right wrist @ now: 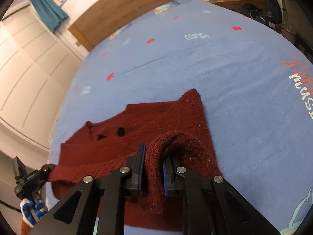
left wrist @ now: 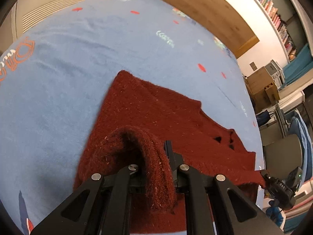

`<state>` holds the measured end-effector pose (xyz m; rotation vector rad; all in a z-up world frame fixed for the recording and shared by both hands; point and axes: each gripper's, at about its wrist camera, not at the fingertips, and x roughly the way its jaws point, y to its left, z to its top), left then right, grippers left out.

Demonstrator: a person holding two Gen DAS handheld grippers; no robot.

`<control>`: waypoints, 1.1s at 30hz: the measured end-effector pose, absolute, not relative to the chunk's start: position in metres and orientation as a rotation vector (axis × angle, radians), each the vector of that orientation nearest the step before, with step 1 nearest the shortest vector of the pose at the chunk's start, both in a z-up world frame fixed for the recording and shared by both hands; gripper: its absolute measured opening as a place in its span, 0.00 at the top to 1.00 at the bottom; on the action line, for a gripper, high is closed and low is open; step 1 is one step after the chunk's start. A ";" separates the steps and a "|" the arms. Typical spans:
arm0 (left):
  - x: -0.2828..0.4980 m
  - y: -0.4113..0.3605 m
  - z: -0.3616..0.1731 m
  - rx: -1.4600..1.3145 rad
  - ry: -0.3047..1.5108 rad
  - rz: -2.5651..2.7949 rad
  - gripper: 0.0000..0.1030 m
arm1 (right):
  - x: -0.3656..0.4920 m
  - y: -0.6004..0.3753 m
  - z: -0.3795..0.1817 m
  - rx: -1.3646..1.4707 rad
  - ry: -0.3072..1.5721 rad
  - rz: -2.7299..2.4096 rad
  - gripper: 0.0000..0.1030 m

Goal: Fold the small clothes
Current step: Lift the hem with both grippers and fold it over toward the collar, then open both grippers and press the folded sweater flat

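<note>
Left wrist view. Item 1: dark red knitted wool garment (left wrist: 156, 117), lying spread on the blue printed bed sheet (left wrist: 78, 58), its near edge raised off the sheet. Item 2: left gripper (left wrist: 154, 168), tongs clamped on a rolled hem of the garment, which bulges up between and over them. Item 3: right gripper (left wrist: 273, 182), seen at the garment's far right corner, pinching that corner. Wooden headboard (left wrist: 195, 5) lies beyond the garment; a bookshelf (left wrist: 270, 7) is further right.

Right wrist view. Item 1: same garment (right wrist: 156, 121), 2 dark holes near its middle. Item 2: right gripper (right wrist: 154, 172), blue-padded tongs closed on a thick fold of knit. Item 3: left gripper (right wrist: 47, 171), at the garment's left corner, gripping it.

Risk, judged: the bunched knit is thick and soft, so either clamp may slip under tension. Uneven lifting of the 2 corners would skew the fold; the sheet could also drag along.
</note>
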<state>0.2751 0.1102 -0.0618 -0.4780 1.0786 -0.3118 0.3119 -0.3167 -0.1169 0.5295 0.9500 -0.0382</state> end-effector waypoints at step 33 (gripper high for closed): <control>0.266 0.050 -0.065 -0.121 0.968 -0.293 0.59 | 0.342 -0.273 -0.129 0.164 0.954 -0.051 0.47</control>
